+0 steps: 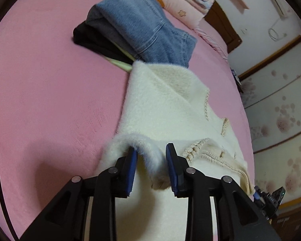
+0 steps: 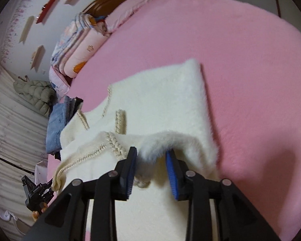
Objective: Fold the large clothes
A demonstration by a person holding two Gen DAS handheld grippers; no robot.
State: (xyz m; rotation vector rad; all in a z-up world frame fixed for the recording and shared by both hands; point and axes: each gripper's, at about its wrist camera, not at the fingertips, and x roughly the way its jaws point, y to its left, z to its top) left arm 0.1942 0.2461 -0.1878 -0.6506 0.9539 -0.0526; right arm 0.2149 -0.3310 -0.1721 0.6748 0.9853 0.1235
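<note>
A cream fuzzy cardigan [image 1: 160,104] with braided trim lies on the pink bed [image 1: 50,100]; it also shows in the right wrist view [image 2: 160,100]. My left gripper [image 1: 151,150] is open, and a raised fold of the cardigan's edge sits between its blue pads [image 1: 171,166]. My right gripper [image 2: 151,152] is open too, with a furry fold of the cardigan between its pads [image 2: 171,172]. Each gripper shows at the edge of the other's view: the right [image 1: 271,198], the left [image 2: 36,192].
A stack of folded clothes, blue jeans [image 1: 142,26] on grey and black garments, lies beyond the cardigan; it appears in the right wrist view [image 2: 56,124]. Folded quilts and pillows [image 2: 80,46] sit at the headboard. A green puffer jacket [image 2: 36,94] hangs by the wall.
</note>
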